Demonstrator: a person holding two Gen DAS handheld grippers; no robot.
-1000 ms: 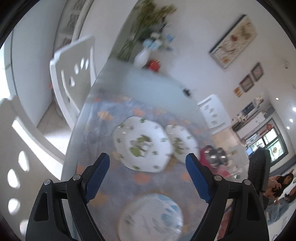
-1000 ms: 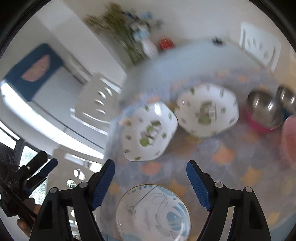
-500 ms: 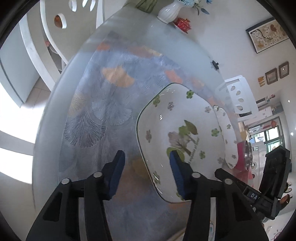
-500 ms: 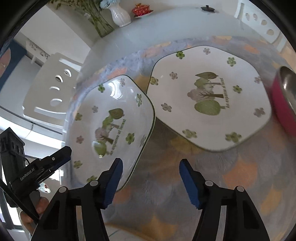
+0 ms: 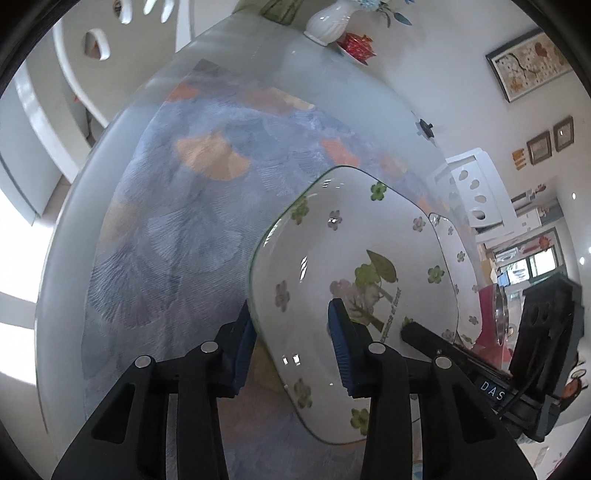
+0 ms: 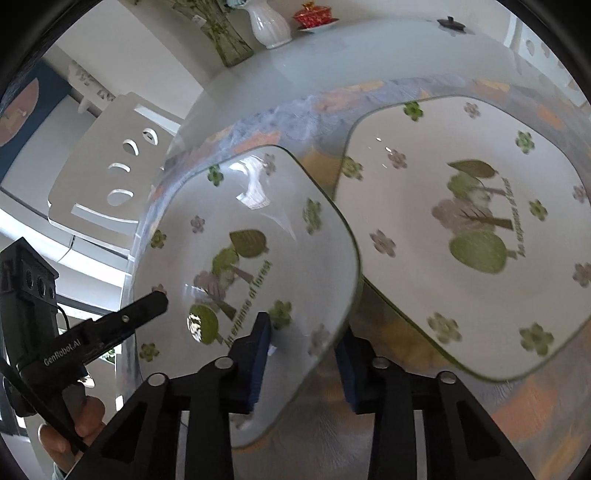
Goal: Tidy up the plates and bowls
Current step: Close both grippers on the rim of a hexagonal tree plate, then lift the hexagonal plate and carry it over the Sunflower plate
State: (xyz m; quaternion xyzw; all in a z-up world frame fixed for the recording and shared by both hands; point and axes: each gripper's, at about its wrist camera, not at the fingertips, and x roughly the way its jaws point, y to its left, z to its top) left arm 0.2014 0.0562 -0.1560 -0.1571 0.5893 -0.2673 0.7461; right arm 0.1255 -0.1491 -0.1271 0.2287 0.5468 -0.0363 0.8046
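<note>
A: What is the surface like?

B: A round glass-topped table [image 5: 332,92] with a pale rim, and under the dishes a blue-grey tablecloth [image 5: 177,229] printed with orange fan shapes. A white perforated chair [image 6: 99,177] stands at the table's edge.

A: And at the far side?

B: A white ribbed vase [image 6: 267,26] with green stems, a small red lidded cup [image 6: 314,14] on a saucer beside it, and a little black knob [image 5: 424,127] lying alone on the glass. Framed pictures [image 5: 532,68] hang on the white wall.

A: Where are the dishes?

B: Two white square plates with green flowers and trees. The nearer plate [image 6: 251,258] sits tilted, its edge overlapping the second plate [image 6: 461,229], which lies flat on the cloth. A pink bowl [image 5: 491,321] with a steel one inside shows beyond them.

A: The grippers?

B: Both have just been closing, each on an opposite rim of the nearer plate. The left gripper [image 5: 291,349] has one blue pad outside the rim and one inside; the right gripper [image 6: 303,363] straddles the other edge likewise. Jaws narrow, pads at the rim; whether they press firmly I cannot tell.
</note>
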